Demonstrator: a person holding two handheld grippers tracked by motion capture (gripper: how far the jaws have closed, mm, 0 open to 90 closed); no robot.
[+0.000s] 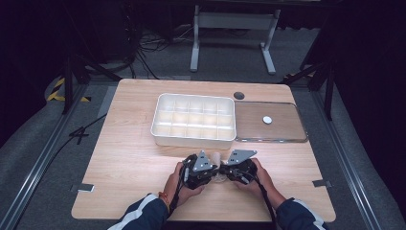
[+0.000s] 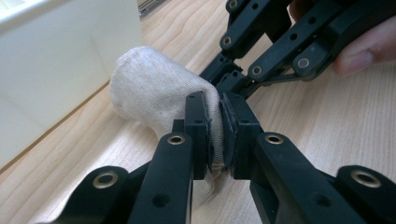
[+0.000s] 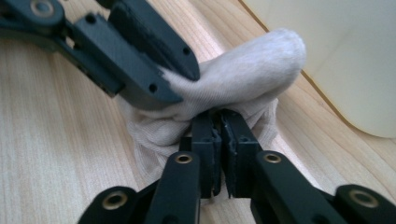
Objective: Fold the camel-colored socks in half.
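Observation:
A cream knitted sock [image 1: 216,157] lies bunched on the wooden table [image 1: 129,158], just in front of the white box. Both hands meet over it at the near middle of the table. My left gripper [image 2: 215,133] is shut on a fold of the sock [image 2: 154,88], with cloth pinched between its pads. From the other side, my right gripper [image 3: 218,149] is shut on the sock's [image 3: 243,70] lower edge. In the high view the left gripper [image 1: 213,169] and right gripper [image 1: 225,171] almost touch tip to tip.
A white box [image 1: 194,139] divided into several compartments stands at the table's centre, close behind the sock. To its right lies a clear flat lid [image 1: 287,130] with a small white disc [image 1: 267,120] on it. A dark round grommet [image 1: 239,95] sits at the far edge.

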